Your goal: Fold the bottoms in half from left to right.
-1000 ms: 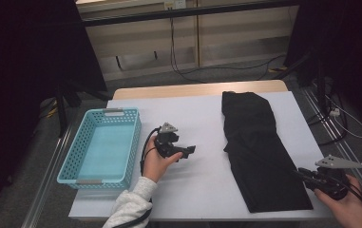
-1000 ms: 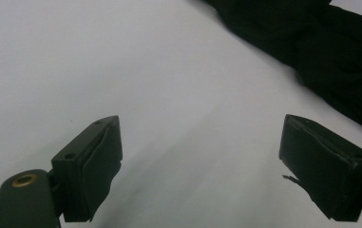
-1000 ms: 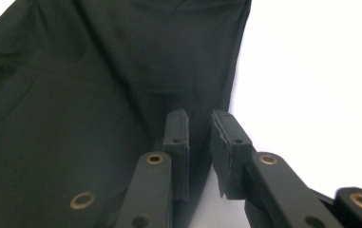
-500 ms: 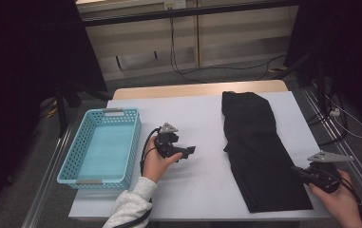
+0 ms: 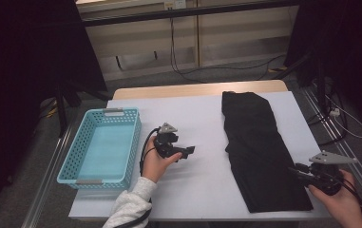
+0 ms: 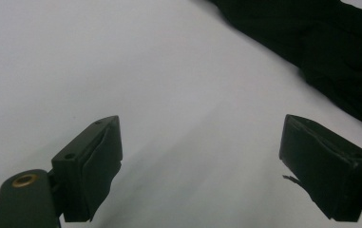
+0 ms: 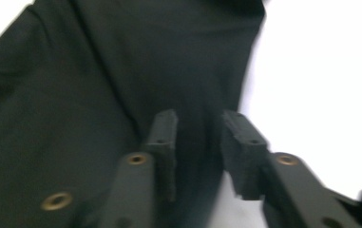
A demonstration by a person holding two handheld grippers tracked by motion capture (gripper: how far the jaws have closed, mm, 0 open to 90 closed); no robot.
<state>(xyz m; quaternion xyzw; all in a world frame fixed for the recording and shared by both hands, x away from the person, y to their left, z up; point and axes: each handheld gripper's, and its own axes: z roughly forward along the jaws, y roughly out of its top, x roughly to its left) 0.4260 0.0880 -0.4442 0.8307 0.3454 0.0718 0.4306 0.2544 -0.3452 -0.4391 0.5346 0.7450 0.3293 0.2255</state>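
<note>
fingers of the right gripper stand a little apart and have just been opening; in the right gripper view the two black pads hang over the near right edge of the long black folded cloth garment, no fold pinched between them that i can see. whether the pads touch the fabric, can't tell, the view is blurred. left gripper jaws spread wide, nothing between them, just bare white table top under its pads.

key relation: garment lies lengthwise away from the person, long axis running from the near right corner of the table to the far edge, slightly slanted. right gripper sits at its near right edge, pointing left into the cloth. left gripper is well apart from it, mid-table, jaws aimed toward the garment's left side. right hand is clearly the nearer one; likely the next grab is on that near edge or corner.

container: light blue perforated plastic basket at the table's left, just beside the left hand, nothing in it. garment fully outside the basket, with the left gripper between them.
</note>
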